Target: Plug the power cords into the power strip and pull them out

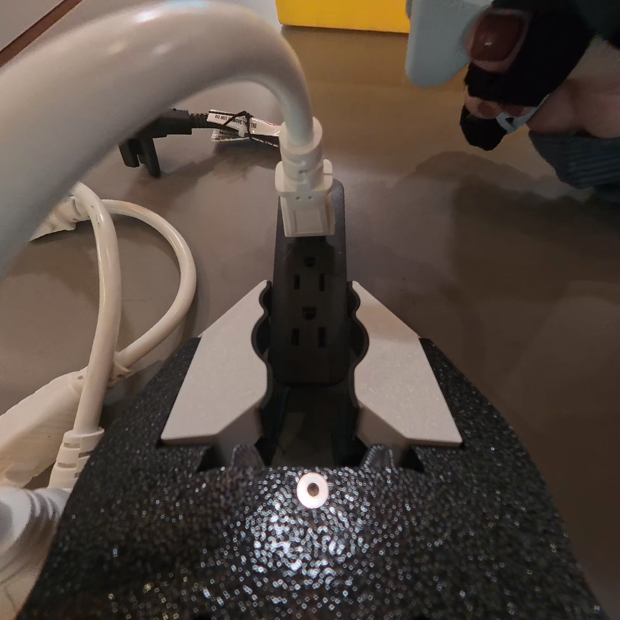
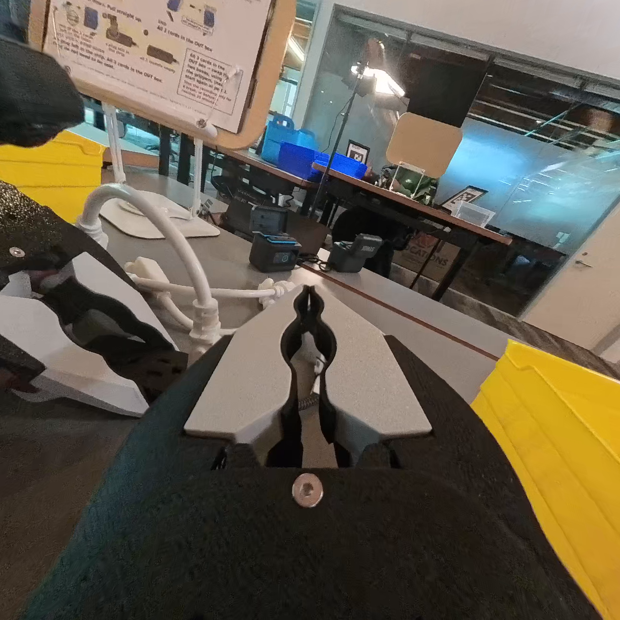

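My left gripper (image 1: pixel 309 285) is shut on the near end of a black power strip (image 1: pixel 308 322), its pads against both sides. A white plug (image 1: pixel 307 208) on a thick white cord (image 1: pixel 100 84) sits in the strip's far outlet; the two nearer outlets are bare. A black plug (image 1: pixel 141 154) with a white tag (image 1: pixel 241 125) lies on the table beyond. My right gripper (image 2: pixel 308 295) is shut, tips touching. A braided black cord (image 2: pixel 307 402) shows through the opening behind the tips. One left finger (image 2: pixel 84 375) and the white plug (image 2: pixel 204 322) show in the right wrist view.
More white cords (image 1: pixel 110 268) lie coiled to the left of the strip. Yellow bins stand at the back (image 1: pixel 342 16) and to the right (image 2: pixel 553 436). A gloved hand (image 1: pixel 520 67) is at upper right. An instruction board (image 2: pixel 151 50) and black chargers (image 2: pixel 273 255) stand farther back. One gripper's finger ends stand about 12 centimeters off the other's. From the right gripper's tips to the white plug (image 2: pixel 204 322) is close to 6 centimeters.
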Tool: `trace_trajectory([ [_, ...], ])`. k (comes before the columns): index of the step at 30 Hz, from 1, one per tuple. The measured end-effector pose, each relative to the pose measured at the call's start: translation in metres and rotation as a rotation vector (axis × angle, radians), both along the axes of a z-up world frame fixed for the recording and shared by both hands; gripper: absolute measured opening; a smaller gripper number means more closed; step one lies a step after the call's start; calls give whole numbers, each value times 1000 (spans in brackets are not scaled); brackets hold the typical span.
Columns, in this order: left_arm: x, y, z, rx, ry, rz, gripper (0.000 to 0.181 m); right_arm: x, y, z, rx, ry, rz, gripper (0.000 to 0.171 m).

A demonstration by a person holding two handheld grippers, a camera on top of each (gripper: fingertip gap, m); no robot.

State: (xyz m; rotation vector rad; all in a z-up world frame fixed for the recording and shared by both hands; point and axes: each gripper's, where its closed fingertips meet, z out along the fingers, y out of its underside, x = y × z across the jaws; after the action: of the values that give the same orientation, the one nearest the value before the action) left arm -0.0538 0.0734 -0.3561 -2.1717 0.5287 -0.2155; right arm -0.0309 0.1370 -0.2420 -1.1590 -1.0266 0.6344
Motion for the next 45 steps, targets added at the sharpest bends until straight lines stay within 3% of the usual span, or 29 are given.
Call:
trace_trajectory([
  [45,0,0,0,-1,-2,-6,43,3,-3,9,5,56,8,0],
])
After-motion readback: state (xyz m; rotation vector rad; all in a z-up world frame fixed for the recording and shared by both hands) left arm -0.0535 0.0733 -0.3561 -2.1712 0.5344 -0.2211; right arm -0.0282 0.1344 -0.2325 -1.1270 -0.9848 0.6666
